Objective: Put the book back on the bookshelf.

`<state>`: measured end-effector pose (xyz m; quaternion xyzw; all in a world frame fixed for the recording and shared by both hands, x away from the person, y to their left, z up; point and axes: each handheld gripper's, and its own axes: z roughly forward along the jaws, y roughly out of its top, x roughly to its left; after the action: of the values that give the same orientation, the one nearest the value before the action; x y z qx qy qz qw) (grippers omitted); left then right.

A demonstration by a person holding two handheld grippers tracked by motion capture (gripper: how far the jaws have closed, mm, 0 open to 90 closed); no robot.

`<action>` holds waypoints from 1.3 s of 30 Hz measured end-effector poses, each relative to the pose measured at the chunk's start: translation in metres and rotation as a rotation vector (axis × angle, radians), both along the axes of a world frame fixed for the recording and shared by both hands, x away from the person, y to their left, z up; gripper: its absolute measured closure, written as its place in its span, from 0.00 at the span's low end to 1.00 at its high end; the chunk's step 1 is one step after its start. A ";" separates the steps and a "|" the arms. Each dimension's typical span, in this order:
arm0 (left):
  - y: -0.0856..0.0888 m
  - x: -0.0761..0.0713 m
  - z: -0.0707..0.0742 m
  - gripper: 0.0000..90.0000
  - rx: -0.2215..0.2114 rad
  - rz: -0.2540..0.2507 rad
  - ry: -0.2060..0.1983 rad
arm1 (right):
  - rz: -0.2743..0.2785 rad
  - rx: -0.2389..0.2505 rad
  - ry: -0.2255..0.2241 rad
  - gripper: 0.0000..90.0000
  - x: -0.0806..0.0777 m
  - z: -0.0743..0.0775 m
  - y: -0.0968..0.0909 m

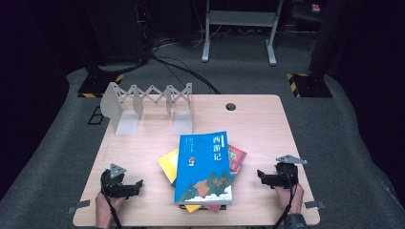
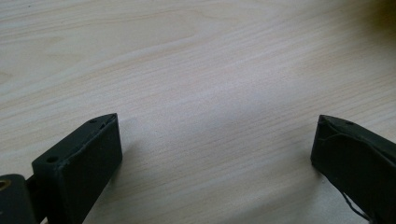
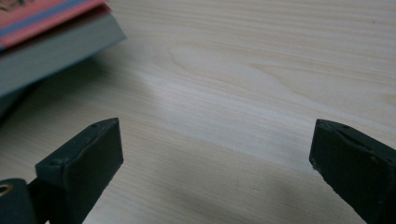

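Pale wood grain covers the table (image 1: 267, 124), which stands on grey carpet in a dim room.

Nearest the person, at the table's front edge, two hands each hold a black gripper resting low on the wood. The left gripper (image 1: 139, 183) sits near the front left corner, its jaws spread wide and empty, pointing toward the middle. The right gripper (image 1: 260, 174) sits near the front right corner, jaws also wide apart and empty, pointing inward. Both appear parked either side of the work, ready to close in from two sides.

Between them, at the middle of the front edge, lies a loose stack of books (image 1: 204, 169). A large blue book (image 1: 205, 162) with Chinese title characters lies flat on top; a yellow book (image 1: 168, 163) pokes out at the left beneath it, and a red book (image 1: 237, 158) at the right. In the right gripper view, the red book's corner (image 3: 46, 32) lies just ahead of the jaws.

Farther back, near the rear left corner, an expanding white metal book rack (image 1: 148, 102) stands with no books in it, likely where they belong. A round cable hole (image 1: 231, 106) sits by the rear edge.
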<state>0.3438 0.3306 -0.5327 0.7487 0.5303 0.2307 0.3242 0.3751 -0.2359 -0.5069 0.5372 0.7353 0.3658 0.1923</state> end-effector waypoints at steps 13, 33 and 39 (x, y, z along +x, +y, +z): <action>0.000 0.000 0.000 0.02 0.001 0.001 0.001 | 0.103 0.088 -0.042 0.03 -0.015 0.046 0.019; 0.000 0.000 0.000 0.02 0.000 0.004 -0.003 | 0.344 0.157 -0.008 0.07 0.002 0.084 0.099; 0.000 0.000 0.000 0.02 0.000 0.003 -0.003 | 0.402 0.149 0.060 0.13 0.005 0.078 0.121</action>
<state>0.3437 0.3305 -0.5329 0.7476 0.5309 0.2320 0.3247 0.3800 -0.1146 -0.4290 0.4033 0.8039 0.4340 0.0529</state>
